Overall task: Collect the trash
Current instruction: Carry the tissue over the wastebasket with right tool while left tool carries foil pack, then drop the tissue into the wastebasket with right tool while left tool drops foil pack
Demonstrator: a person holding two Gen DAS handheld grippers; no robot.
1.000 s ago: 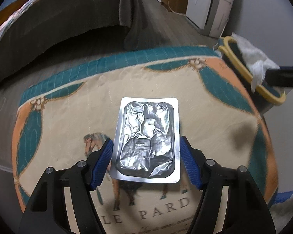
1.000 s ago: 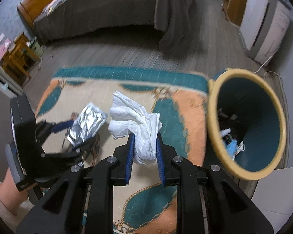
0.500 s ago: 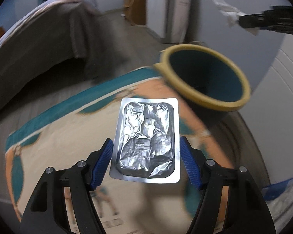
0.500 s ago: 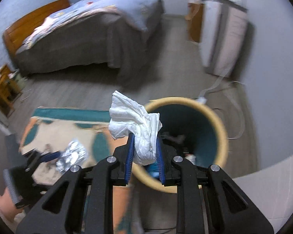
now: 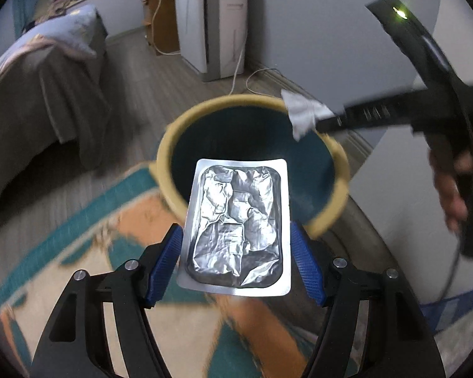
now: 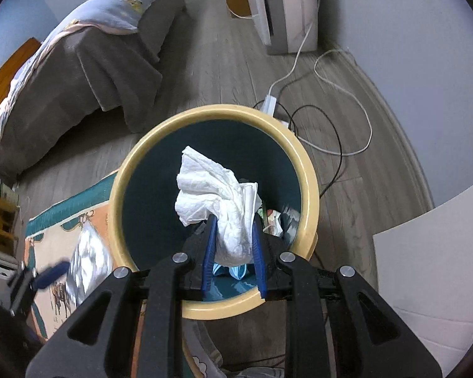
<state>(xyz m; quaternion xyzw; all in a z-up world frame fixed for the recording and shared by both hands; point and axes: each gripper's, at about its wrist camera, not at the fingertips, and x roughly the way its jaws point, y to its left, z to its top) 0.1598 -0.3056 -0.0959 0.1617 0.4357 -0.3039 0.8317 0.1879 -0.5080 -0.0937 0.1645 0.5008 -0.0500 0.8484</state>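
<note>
Over on the left the bed (image 6: 78, 63) stands on the wood floor, and the patterned rug (image 5: 88, 230) runs up to the foot of the bin. The left tool (image 5: 236, 258) has its blue pads pressed against the two long edges of a crinkled foil packet (image 5: 236, 226), carrying it flat in the air just short of the yellow-rimmed trash bin (image 5: 173, 132), the packet's far end already overlapping the near rim as seen from that tool. Further right, the right tool (image 6: 233, 245) pinches a wad of white tissue (image 6: 220, 189) and hangs directly over the bin's mouth (image 6: 309, 176); some scraps already lie at the bottom. To my eye the job is well along: both pieces are picked up and brought to the bin, but neither is let go yet. The tissue looks ready to drop; the packet needs a little more reach first.
</note>
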